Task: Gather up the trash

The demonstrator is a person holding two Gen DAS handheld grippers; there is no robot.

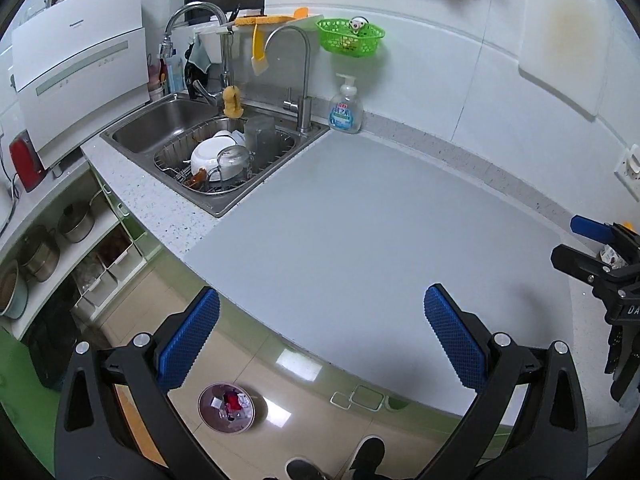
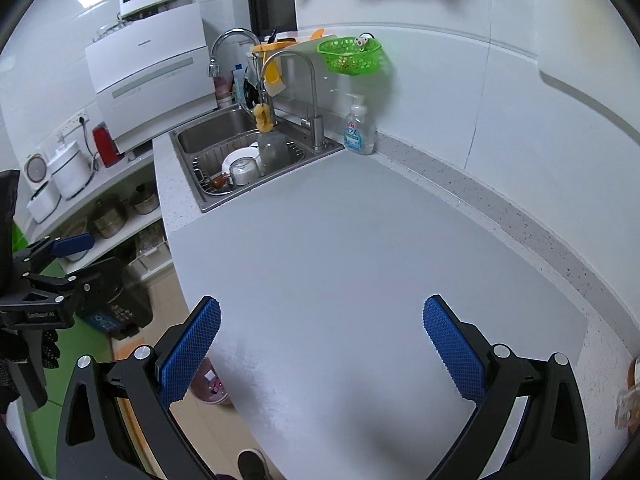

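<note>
— What are your grippers doing?

— My left gripper has its jaws spread wide with nothing between them; it hangs over the front edge of the countertop, half above the floor. My right gripper is released the same way, empty, above the countertop's middle. I can see each one from the other's camera, at the frame edges.

— Where's the trash?

— In a round trash bin on the floor, just beyond the countertop's front edge, below my left gripper. It holds red and white scraps; I can't tell what they are. From the right wrist only part of the bin shows.

— Anything else up there?

— A sink at the far left corner with a dish rack of bowls, and a pump soap bottle against the back edge beside it.
</note>
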